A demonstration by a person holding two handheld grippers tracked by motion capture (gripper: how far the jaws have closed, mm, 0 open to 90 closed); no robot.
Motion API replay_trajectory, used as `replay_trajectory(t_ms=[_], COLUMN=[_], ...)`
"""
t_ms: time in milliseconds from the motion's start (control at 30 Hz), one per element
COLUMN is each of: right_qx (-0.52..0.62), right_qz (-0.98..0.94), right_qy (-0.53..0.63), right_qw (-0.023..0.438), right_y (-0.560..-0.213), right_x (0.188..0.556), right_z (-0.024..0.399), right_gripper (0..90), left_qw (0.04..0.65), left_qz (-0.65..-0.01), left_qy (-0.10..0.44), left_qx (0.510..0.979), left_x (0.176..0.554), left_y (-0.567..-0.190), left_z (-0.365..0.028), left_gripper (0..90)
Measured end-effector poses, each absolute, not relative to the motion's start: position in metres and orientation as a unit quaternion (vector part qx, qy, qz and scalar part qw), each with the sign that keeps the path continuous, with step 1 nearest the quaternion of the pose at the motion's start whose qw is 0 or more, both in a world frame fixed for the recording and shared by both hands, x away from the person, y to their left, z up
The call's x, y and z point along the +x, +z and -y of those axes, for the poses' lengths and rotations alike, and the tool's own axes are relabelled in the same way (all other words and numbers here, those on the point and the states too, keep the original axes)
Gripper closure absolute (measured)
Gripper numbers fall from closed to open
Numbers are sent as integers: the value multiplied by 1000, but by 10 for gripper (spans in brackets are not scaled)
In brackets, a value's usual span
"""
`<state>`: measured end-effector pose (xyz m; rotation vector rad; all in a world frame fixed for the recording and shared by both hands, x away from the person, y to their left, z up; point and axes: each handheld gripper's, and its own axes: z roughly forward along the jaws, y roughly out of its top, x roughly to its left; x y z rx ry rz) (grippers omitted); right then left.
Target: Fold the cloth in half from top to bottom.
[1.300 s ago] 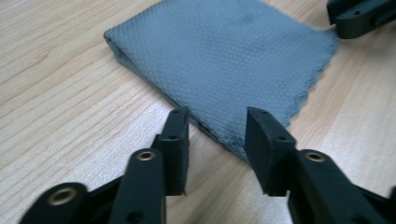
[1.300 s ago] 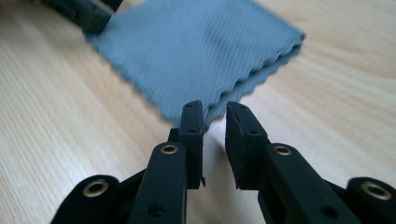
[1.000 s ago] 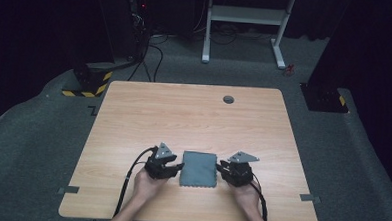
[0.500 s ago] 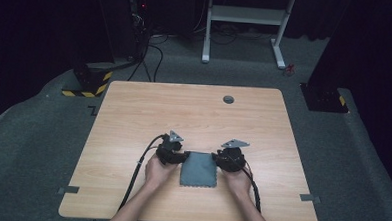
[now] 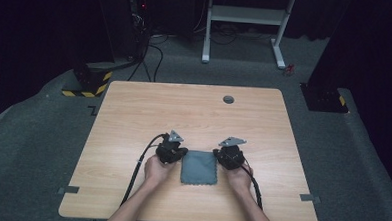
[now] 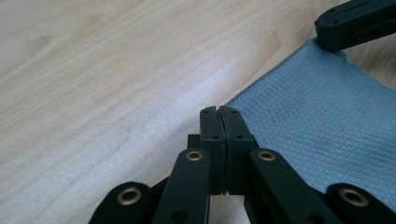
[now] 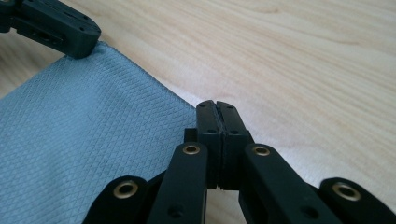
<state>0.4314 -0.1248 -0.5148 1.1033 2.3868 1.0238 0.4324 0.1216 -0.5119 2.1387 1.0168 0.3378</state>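
A grey cloth [image 5: 199, 166] lay flat near the tabletop's [image 5: 134, 113] near edge. Your left gripper [image 6: 218, 111] and right gripper [image 7: 216, 105] had just closed, each pinching a far corner.

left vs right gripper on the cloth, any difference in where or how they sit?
The left gripper sits at the grey cloth's far left corner, while the right gripper sits at its far right corner. In its own view the left gripper has cloth on its right; the right gripper has cloth on its left. Both have just closed, jaws together at a corner, low over the wooden table.
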Motion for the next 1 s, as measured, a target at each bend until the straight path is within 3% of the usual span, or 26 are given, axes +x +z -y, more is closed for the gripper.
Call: replay_trajectory(t_ms=[367, 433, 467, 500, 600, 800, 1000], right_qx=[399, 403, 410, 414, 393, 339, 353], right_qz=[-836, -835, -831, -825, -822, -848, -845], right_qy=[335, 332, 336, 346, 378, 384, 380], right_qw=[174, 171, 172, 167, 164, 139, 130], right_y=[-514, -515, -514, -511, -502, -507, -520], right_x=[463, 466, 466, 464, 447, 416, 412], right_z=[111, 111, 113, 115, 116, 102, 114], right_gripper=[888, 830, 792, 781, 799, 808, 773], left_qw=[355, 351, 354, 363, 380, 373, 376], left_qz=[-417, -425, -430, -431, -412, -368, -377], left_qy=[164, 167, 166, 161, 161, 148, 143], left_qx=[821, 817, 814, 810, 812, 839, 834], left_x=[456, 458, 457, 453, 438, 410, 403], left_y=[-515, -515, -514, -513, -506, -511, -520], left_z=[-118, -118, -119, -121, -124, -117, -127], left_gripper=[884, 854, 795, 723, 649, 632, 632])
